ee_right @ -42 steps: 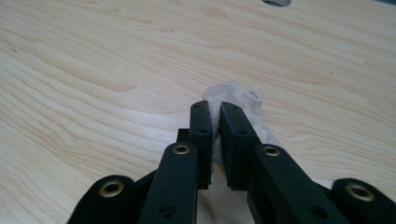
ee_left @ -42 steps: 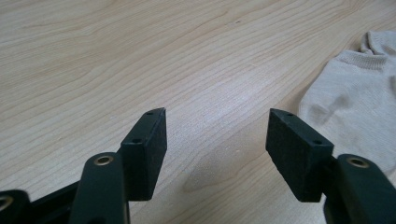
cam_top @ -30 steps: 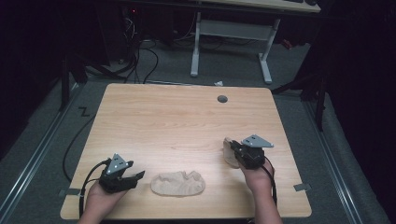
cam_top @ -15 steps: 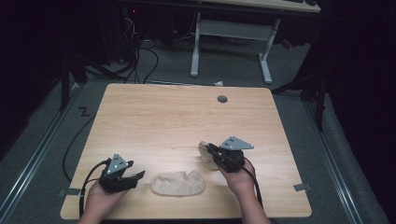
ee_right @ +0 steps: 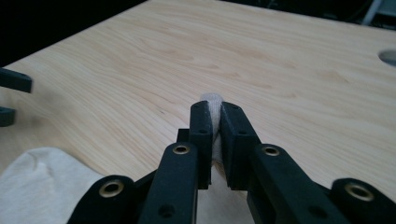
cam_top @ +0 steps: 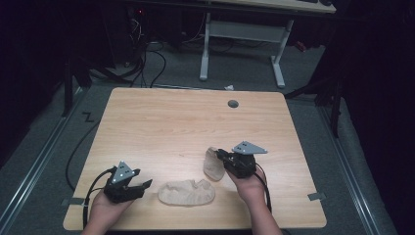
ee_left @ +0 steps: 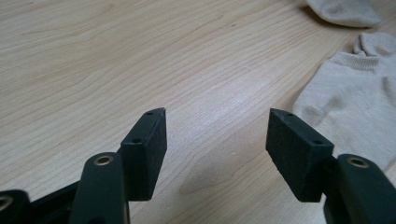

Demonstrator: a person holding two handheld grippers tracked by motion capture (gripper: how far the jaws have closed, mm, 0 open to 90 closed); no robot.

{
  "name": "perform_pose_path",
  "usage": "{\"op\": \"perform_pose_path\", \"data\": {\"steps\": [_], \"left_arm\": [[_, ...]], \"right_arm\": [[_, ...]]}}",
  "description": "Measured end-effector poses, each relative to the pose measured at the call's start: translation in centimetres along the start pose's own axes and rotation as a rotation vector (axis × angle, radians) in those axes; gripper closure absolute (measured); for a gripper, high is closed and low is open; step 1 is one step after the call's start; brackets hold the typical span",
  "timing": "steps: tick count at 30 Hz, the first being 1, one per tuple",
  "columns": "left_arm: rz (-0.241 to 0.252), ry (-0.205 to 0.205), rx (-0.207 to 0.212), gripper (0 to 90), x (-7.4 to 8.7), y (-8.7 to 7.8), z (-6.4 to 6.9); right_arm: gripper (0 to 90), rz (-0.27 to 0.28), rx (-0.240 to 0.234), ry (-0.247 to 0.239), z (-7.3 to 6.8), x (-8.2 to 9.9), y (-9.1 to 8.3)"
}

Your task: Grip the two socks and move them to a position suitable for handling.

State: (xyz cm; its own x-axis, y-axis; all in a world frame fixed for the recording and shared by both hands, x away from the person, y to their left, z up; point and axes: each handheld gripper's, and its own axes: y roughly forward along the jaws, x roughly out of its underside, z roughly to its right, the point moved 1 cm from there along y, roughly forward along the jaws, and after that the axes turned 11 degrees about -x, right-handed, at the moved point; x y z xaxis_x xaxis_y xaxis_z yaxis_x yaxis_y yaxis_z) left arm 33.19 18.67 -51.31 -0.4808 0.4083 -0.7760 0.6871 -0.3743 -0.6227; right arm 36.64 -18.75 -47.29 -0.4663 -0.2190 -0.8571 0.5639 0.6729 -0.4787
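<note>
your right gripper (cam_top: 221,155) is squeezed tight on a beige sock (cam_top: 213,164). in the right gripper view you can see a fold of that sock (ee_right: 214,122) pinched between the two black pads, which are almost touching each other. in the high view the sock hangs from the jaws and its lower part looks like it rests on the wooden table (cam_top: 186,122), just in front of your right hand (cam_top: 250,183). a second beige sock (cam_top: 187,192) lies flat on the table near the edge closest to you, between your two hands. the held sock sits just beside this flat one, near its right end, but you cannot tell from the high view if the two socks touch. your left gripper (cam_top: 142,186) is wide open and holds nothing. in the left gripper view its two black pads stand far apart with only bare wood between them. the flat sock (ee_left: 350,98) lies just to the right of the jaws in that view, near the right pad but not between the pads. the held sock (ee_left: 343,11) peeks in at the top right corner there. your left hand (cam_top: 105,210) rests low at the near left part of the table, with the jaws pointing toward the flat sock. a small round hole (cam_top: 233,104) sits in the table top near the far edge, well apart from both socks.
</note>
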Motion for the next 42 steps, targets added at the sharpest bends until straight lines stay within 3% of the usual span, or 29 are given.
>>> {"op": "perform_pose_path", "data": {"steps": [9,17,23,29,42], "left_arm": [[-0.003,0.002,0.001,38.8,0.0,0.2,0.1],[-0.001,0.008,0.004,38.8,0.0,0.0,0.2],[-0.007,0.007,0.005,38.8,0.0,0.1,0.1],[-0.015,0.004,0.012,39.1,0.0,0.4,0.1],[-0.017,-0.013,0.037,41.5,-0.3,0.3,0.5]], "right_arm": [[82.2,-0.029,0.077,0.111,3.8,1.9,-0.4],[80.6,-0.048,0.150,0.188,6.2,3.1,-1.3],[78.5,-0.102,0.214,0.197,7.5,3.9,-1.7],[77.0,-0.155,0.240,0.207,8.1,4.6,-1.8],[79.9,-0.203,0.126,0.196,6.1,4.7,-0.3]]}}
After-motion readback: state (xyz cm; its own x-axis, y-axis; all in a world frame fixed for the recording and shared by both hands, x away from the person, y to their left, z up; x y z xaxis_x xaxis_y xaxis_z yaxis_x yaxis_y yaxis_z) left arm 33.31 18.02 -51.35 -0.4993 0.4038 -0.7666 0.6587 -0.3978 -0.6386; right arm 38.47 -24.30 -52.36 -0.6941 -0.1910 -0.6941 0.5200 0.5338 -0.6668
